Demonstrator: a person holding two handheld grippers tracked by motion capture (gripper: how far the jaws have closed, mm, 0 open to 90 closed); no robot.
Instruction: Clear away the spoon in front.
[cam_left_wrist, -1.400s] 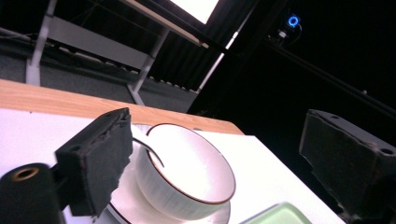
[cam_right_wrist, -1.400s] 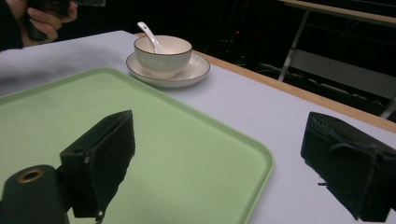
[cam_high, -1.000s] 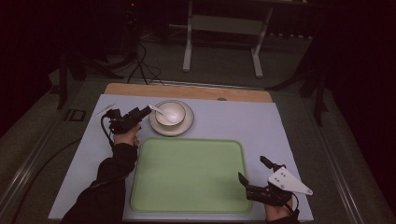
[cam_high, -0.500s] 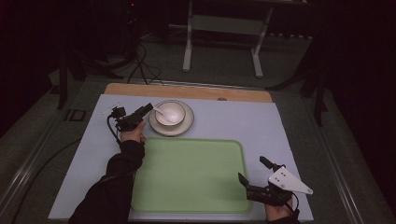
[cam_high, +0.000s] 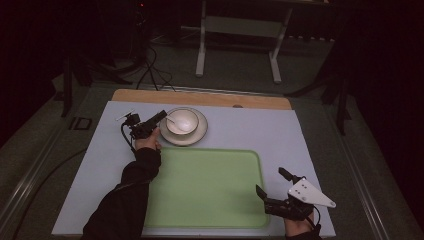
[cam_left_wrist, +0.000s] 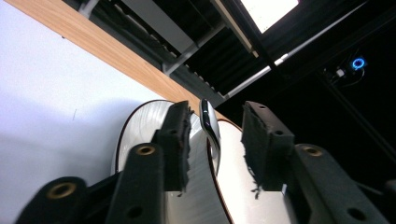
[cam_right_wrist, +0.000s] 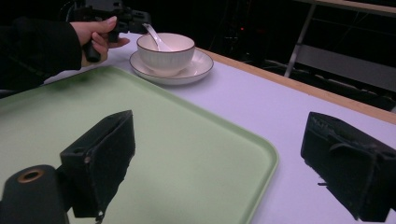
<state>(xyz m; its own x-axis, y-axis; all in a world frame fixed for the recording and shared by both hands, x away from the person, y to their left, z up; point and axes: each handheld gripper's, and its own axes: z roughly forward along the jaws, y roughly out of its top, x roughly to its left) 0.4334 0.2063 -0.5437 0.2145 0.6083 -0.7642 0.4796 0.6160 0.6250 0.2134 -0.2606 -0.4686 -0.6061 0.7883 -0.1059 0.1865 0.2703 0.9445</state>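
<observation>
A white bowl (cam_high: 184, 121) stands on a white saucer (cam_high: 192, 138) at the far side of the table, with a metal spoon (cam_high: 172, 119) leaning in it. My left gripper (cam_high: 162, 116) is at the bowl's left rim and is open. In the left gripper view the spoon handle (cam_left_wrist: 209, 126) rises between the two pads (cam_left_wrist: 176, 140), with a gap on each side, over the bowl (cam_left_wrist: 240, 198). My right gripper (cam_high: 270, 181) is open and holds nothing at the near right corner of the green tray (cam_high: 205, 185). In the right gripper view the bowl (cam_right_wrist: 166, 50) and spoon (cam_right_wrist: 154, 35) are far off.
The light blue mat (cam_high: 300, 145) covers the table, with a wooden strip (cam_high: 200, 98) along its far edge. The tray (cam_right_wrist: 140, 135) lies bare between both hands. A person's hand and dark sleeve (cam_right_wrist: 51, 44) hold the left gripper beside the saucer (cam_right_wrist: 198, 69).
The left gripper has crept right and forward to the bowl, so its jaws now stand around the spoon handle. The right gripper has stayed put.
</observation>
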